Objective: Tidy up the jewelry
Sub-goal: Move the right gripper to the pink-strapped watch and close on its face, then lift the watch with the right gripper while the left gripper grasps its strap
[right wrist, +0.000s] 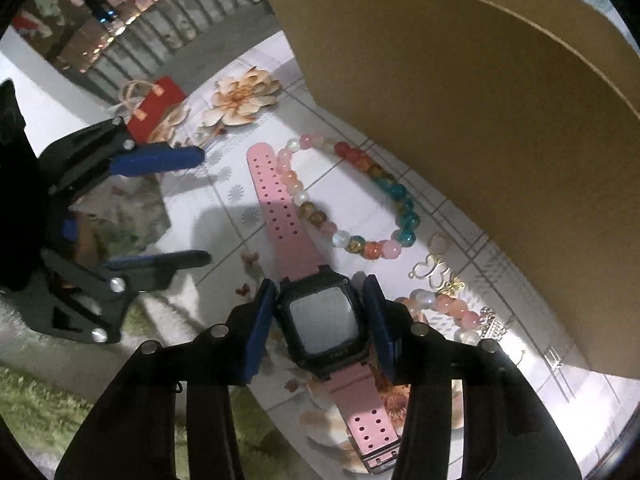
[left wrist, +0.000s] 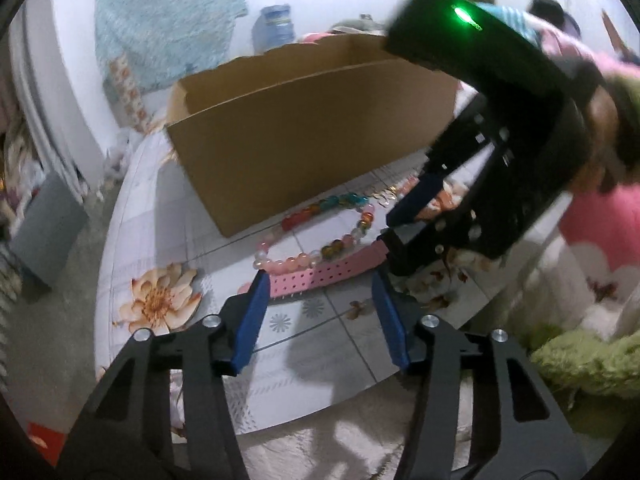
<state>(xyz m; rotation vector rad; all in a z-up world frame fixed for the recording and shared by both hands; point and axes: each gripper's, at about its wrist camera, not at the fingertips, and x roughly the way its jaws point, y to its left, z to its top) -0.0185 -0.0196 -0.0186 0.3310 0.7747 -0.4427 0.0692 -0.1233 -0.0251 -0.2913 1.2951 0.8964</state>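
Left wrist view: your left gripper (left wrist: 318, 296) hangs with its jaws about half apart and nothing between them, its blue pads on either side of the free end of the pink watch (left wrist: 320, 278) strap without touching it. The strap lies just in front of the cardboard box (left wrist: 288, 128), with the multicoloured bead bracelet (left wrist: 340, 224) between strap and box.

Right wrist view: your right gripper (right wrist: 320, 308) straddles the watch's black case (right wrist: 320, 320), pads against its two sides, so it looks gripped or very nearly so. The watch rests on the flowered tablecloth (right wrist: 224, 216) beside the box. You seem to be at the pick-up step; next, firm the grip, lift clear of the bracelet, and carry the watch over the box wall.
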